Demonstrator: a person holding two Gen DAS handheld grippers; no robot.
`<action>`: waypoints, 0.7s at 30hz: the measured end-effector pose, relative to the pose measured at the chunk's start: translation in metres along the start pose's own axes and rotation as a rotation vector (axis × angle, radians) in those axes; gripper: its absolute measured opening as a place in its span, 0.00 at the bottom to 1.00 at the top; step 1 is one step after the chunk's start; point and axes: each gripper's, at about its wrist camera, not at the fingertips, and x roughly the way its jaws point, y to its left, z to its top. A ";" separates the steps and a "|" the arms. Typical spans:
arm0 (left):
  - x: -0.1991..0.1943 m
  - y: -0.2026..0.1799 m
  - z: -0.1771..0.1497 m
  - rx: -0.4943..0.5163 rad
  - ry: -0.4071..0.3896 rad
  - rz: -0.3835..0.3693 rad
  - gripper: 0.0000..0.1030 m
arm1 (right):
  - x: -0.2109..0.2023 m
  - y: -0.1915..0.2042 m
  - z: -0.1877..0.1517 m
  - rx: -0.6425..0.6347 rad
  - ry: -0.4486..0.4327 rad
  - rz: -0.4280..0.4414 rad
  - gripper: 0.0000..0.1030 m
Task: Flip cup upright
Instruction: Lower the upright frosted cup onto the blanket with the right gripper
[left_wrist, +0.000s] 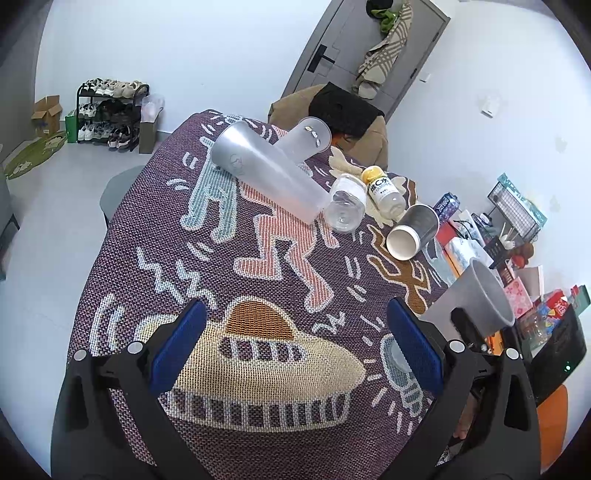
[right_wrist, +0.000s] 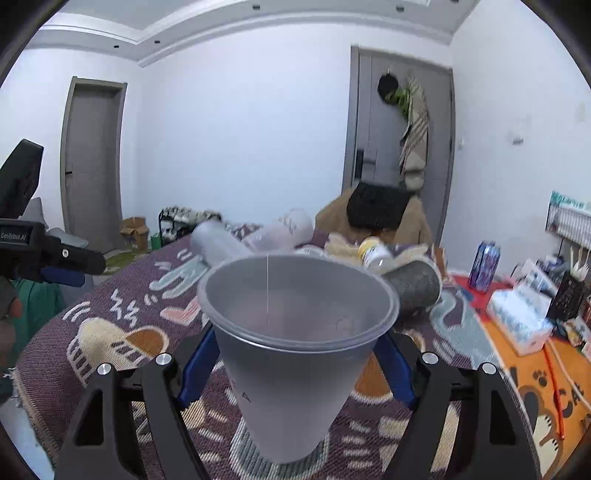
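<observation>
A frosted grey plastic cup (right_wrist: 295, 354) stands mouth-up between the blue pads of my right gripper (right_wrist: 295, 369), which is shut on it, just above the patterned tablecloth (right_wrist: 110, 332). The same cup (left_wrist: 476, 295) shows at the right of the left wrist view. My left gripper (left_wrist: 295, 354) is open and empty over the cloth's front part. Further back lie a large frosted cup (left_wrist: 266, 173) on its side, a second clear cup (left_wrist: 306, 140) behind it, and a grey paper cup (left_wrist: 413, 230) on its side.
A clear bottle (left_wrist: 345, 203) and a vitamin bottle (left_wrist: 382, 188) lie near the cups. Boxes, tissues and a wire basket (left_wrist: 517, 206) crowd the table's right side. A chair with a brown coat (left_wrist: 354, 122) stands behind the table. A shoe rack (left_wrist: 110, 110) is by the wall.
</observation>
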 end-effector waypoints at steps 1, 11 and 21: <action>-0.001 0.000 0.000 -0.001 -0.002 -0.003 0.94 | 0.001 -0.001 0.000 0.005 0.020 0.009 0.79; -0.024 -0.013 -0.002 0.033 -0.102 -0.006 0.94 | -0.014 -0.013 0.000 0.078 0.113 0.091 0.93; -0.041 -0.058 -0.015 0.211 -0.203 0.003 0.94 | -0.053 -0.033 -0.001 0.112 0.087 0.069 0.93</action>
